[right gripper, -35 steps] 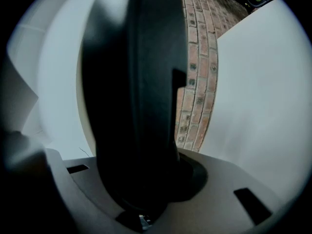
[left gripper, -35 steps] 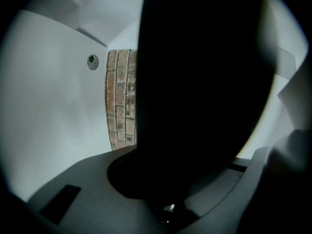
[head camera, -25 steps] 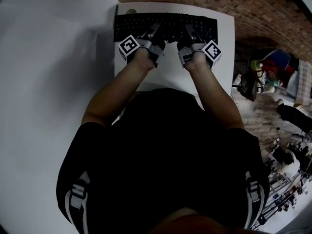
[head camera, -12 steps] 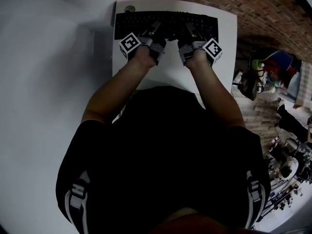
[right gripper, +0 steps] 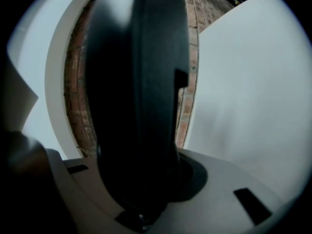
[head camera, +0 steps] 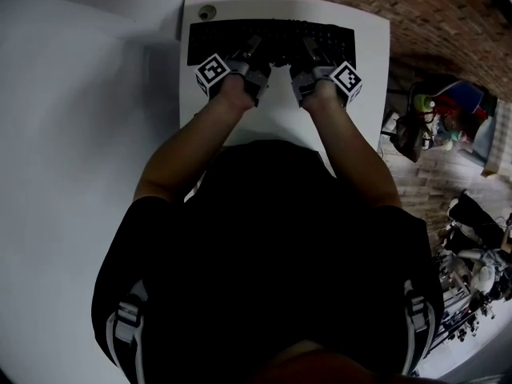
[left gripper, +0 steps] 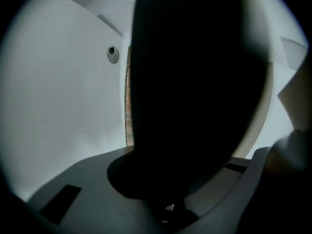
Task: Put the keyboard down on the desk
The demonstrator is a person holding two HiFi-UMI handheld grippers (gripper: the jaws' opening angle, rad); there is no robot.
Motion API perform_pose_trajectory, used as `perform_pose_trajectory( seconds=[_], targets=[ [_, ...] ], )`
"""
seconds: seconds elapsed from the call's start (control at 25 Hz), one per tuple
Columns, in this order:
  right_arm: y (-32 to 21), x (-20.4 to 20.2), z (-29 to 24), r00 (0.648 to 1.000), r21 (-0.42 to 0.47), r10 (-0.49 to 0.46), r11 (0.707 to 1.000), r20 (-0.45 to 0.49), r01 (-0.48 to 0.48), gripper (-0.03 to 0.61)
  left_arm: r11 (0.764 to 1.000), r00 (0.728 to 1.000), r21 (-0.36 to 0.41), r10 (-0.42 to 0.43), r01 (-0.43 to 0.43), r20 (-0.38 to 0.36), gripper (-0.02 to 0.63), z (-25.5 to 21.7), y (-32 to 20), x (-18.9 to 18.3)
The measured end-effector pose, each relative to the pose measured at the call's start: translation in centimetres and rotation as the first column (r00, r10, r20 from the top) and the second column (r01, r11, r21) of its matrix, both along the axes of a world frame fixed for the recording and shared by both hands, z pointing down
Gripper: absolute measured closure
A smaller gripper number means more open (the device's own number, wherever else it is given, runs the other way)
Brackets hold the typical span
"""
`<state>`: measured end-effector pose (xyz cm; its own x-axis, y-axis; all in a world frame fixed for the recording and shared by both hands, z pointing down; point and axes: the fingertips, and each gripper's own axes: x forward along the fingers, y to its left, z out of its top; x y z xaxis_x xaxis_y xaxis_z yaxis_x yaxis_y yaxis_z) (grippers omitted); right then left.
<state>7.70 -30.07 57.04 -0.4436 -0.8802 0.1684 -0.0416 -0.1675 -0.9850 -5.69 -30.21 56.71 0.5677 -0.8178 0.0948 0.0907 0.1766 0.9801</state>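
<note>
- A long, flat black plastic keyboard (head camera: 272, 42) with rows of dark keys is crosswise over the far part of the white rectangular worktop (head camera: 280, 122). Its long side is parallel to the far edge.
- It reaches from near the left edge of the worktop almost to the right edge. A bare white strip shows between it and the far edge.
- The left tongs (head camera: 253, 50) pinch the near long edge of the keyboard, left of its middle. In the left gripper view the dark body fills the gap between the two grey jaws.
- The right tongs (head camera: 309, 52) pinch the same edge, right of its middle. In the right gripper view the keyboard is seen edge-on, thin and with a rounded rim, clamped between the jaws.
- Whether the keyboard already touches the worktop, I cannot tell.
- A small round grey grommet (head camera: 208, 12) sits in the far left corner of the worktop, near the keyboard's left end.
- A red-brown brick floor (head camera: 416, 14) shows beyond the far and right edges.
</note>
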Motion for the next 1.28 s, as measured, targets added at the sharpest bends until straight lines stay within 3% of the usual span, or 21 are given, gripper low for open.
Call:
perform_pose_trajectory(
  seconds=[1.28],
  targets=[
    [-1.2,1.9,10.2,0.999,-0.17,-0.026,0.985,-0.037,0.019,0.463,0.987,0.998,-0.156,0.036,-0.026,0.056,0.533,9.8,-1.4,2.1]
  ],
)
